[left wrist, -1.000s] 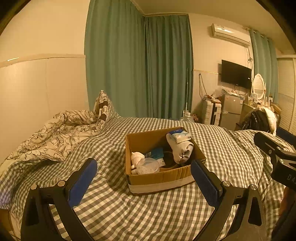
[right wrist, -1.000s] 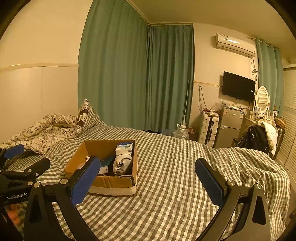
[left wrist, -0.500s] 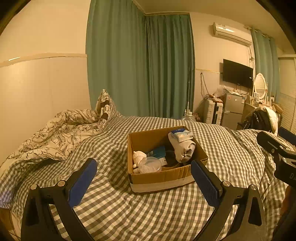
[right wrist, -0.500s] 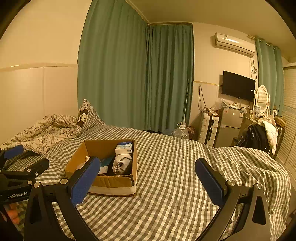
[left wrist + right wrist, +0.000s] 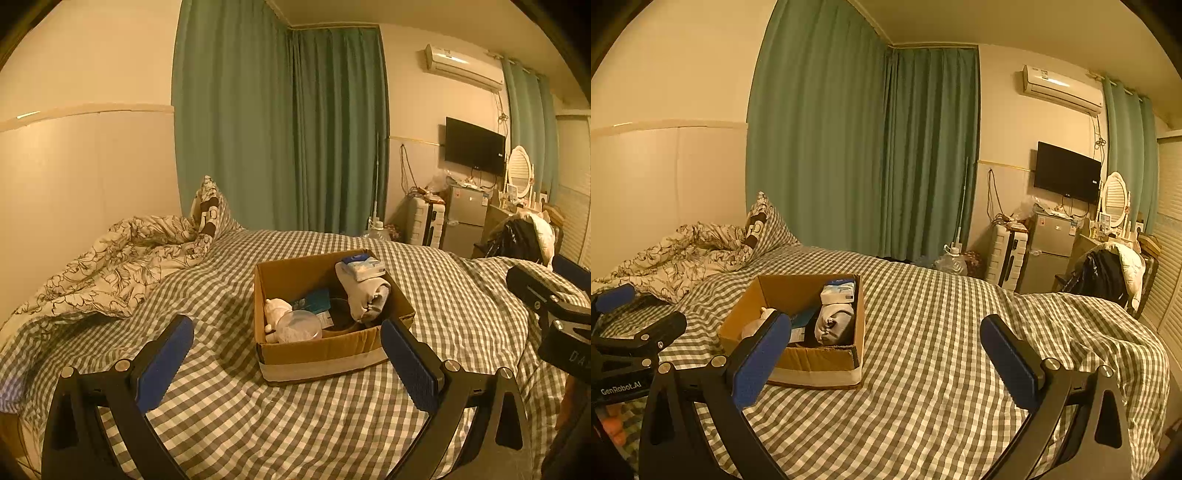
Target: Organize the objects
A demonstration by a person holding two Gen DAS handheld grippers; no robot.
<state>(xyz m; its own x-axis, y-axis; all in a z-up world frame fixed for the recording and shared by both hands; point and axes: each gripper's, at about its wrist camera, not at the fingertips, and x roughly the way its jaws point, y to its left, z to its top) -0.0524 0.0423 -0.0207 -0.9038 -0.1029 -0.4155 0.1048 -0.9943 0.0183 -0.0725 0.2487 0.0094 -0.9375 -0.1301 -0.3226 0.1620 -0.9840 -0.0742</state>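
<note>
The box [image 5: 328, 317] sits mid-frame on the bed [image 5: 295, 424], packed with a sock roll [image 5: 364, 295] and a jar [image 5: 299, 326]. The left gripper [image 5: 286, 356] and right gripper [image 5: 882, 349] hover spread and empty, likely sizing up a pick.

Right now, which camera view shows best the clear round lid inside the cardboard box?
The left wrist view: the lid lies unobstructed in the box. In the right wrist view, a blue pad hides it.
</note>
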